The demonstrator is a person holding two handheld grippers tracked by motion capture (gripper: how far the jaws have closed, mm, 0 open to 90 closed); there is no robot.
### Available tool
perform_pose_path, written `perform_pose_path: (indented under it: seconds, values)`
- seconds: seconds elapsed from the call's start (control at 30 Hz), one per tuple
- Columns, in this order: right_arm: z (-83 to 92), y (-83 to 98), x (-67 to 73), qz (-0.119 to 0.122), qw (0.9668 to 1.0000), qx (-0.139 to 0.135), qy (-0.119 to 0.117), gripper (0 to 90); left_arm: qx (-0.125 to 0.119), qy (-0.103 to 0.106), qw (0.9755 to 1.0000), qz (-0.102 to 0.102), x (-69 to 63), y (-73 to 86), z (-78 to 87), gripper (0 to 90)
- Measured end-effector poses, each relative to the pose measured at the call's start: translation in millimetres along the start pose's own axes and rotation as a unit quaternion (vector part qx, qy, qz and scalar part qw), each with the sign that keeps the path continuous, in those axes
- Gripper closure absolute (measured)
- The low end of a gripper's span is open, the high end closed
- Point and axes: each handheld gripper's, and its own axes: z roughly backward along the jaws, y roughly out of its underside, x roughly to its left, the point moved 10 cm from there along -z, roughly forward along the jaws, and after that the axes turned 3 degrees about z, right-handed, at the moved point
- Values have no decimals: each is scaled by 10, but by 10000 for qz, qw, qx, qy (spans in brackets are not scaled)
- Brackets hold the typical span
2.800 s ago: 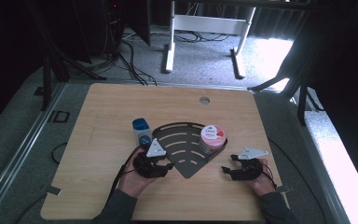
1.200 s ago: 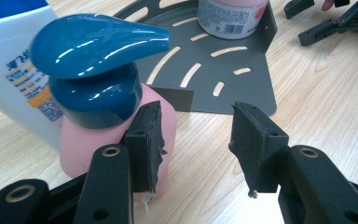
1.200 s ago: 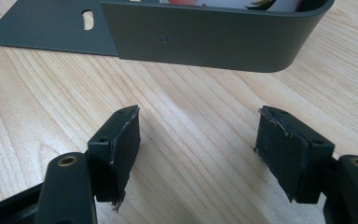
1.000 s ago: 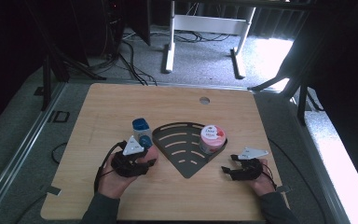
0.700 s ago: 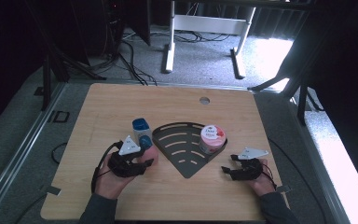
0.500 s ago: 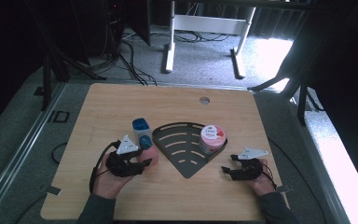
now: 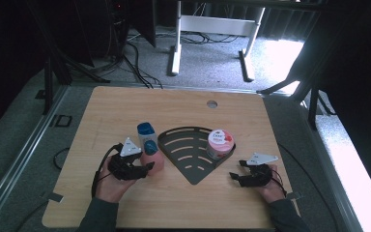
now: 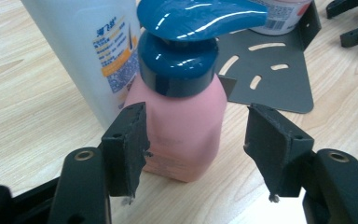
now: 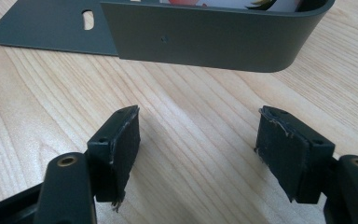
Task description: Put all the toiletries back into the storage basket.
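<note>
The pink pump bottle (image 8: 182, 130) stands near the desk's (image 7: 270, 121) left edge, touching a white bottle (image 8: 91, 51); the left claw (image 8: 196, 149), jaws just widened and released, straddles it, held low and level; pulling back crookedly could topple it; the right claw (image 9: 198, 154) rests empty and spread by the dark rack (image 9: 205, 39).

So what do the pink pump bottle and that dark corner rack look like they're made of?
Pink pump bottle: likely plastic, matte body under a glossy blue pump head with sharp highlights. Corner rack: probably sheet metal, matte dark grey coating, thin bent wall and punched slots.
</note>
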Motion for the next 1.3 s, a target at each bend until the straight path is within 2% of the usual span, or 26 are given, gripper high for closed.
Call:
perform_pose_path:
  seconds: [0.1, 0.3, 0.77, 1.3]
  values:
    - [0, 0, 0, 0, 10000, 1, -1, 298, 0, -32, 10000, 39, 21, -11, -23, 376]
    - [0, 0, 0, 0, 10000, 1, -1, 298, 39, -136, 9999, -37, 57, -40, -67, 368]
    - [0, 0, 0, 1, 10000, 1, -2, 298, 73, -204, 9997, -93, 94, -100, -134, 384]
    - [0, 0, 0, 1, 10000, 0, -2, 298, 1, -163, 9998, -85, 76, -208, -200, 361]
